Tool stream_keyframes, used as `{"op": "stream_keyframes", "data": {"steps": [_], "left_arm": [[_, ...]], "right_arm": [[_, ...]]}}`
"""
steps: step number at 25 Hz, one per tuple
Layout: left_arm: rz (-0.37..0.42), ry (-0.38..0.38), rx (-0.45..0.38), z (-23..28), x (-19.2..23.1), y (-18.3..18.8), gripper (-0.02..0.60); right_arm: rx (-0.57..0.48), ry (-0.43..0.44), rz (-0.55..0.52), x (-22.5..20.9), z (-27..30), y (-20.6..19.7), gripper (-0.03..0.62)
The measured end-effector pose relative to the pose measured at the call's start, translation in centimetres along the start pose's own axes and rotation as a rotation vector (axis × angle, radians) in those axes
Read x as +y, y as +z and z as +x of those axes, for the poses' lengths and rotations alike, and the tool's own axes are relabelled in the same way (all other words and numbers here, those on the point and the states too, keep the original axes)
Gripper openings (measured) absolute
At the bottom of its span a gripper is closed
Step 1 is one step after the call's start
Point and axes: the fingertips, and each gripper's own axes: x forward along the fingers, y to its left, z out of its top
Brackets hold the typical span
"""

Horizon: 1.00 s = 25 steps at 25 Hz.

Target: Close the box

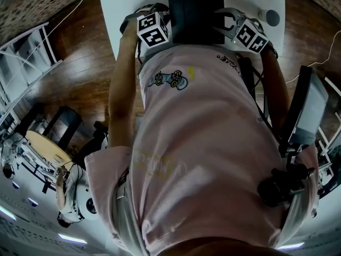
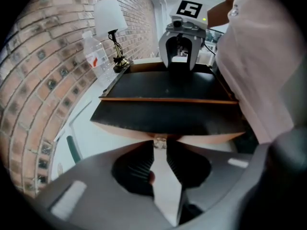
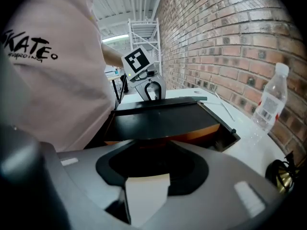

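A flat black box [image 1: 194, 12] with tan inner edges lies on the white table [image 1: 122, 9], its lid [image 2: 168, 87] lying low over it. My left gripper [image 2: 160, 142] is at the box's left side. Its jaws are shut, and the tips touch the tan edge of the near flap [image 2: 144, 132]. I cannot tell whether they pinch it. My right gripper [image 3: 151, 150] faces it across the box, seen head-on in the left gripper view [image 2: 181, 63]. Its jaws stand wide at the box's right edge [image 3: 192, 133], and nothing is visibly pressed between them.
A brick wall [image 2: 43, 80] runs along the table's far side. By it stand a clear plastic bottle [image 2: 96, 56] and a small lamp [image 2: 111, 20]. A green pen [image 2: 73, 148] lies on the table near the left gripper. The person's pink shirt [image 1: 202, 143] fills the near side.
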Motion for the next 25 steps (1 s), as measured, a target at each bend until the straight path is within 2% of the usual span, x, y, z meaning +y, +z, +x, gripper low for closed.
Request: {"op": "stream_keyframes", "data": {"steps": [4,6,11,14,18,22,23,25], "left_arm": [[-0.026,-0.003,-0.023,-0.1,-0.2,0.2,0.082],[-0.028,-0.003,-0.027,-0.3,-0.3,0.1,0.081],[-0.024,0.006,-0.049,-0.2,-0.8,1.2,0.083],[0.001,0.023,-0.055,0.3,-1.2,2.8,0.084],[0.013,0.016,-0.063,0.5,-1.1,3.2,0.084],[-0.014,0.050,-0.086,0.3,-0.7,2.7,0.086],[-0.036,0.065,-0.092,0.2,-0.6,2.1,0.086],[-0.126,0.089,-0.128,-0.5,-0.6,0.9,0.079]], "right_arm": [[-0.192,0.103,0.161,0.1,-2.2,0.9,0.170],[-0.296,0.117,0.271,-0.6,-3.0,1.1,0.195],[-0.599,0.071,0.561,-2.7,-4.1,4.0,0.204],[-0.712,0.035,0.672,-3.6,-4.3,4.7,0.206],[-0.714,0.013,0.682,-4.1,-4.2,4.6,0.205],[-0.606,0.001,0.632,-4.3,-3.6,3.6,0.192],[-0.592,-0.024,0.621,-4.6,-4.0,3.4,0.170],[-0.607,-0.114,0.613,-5.5,-5.5,3.1,0.170]]}}
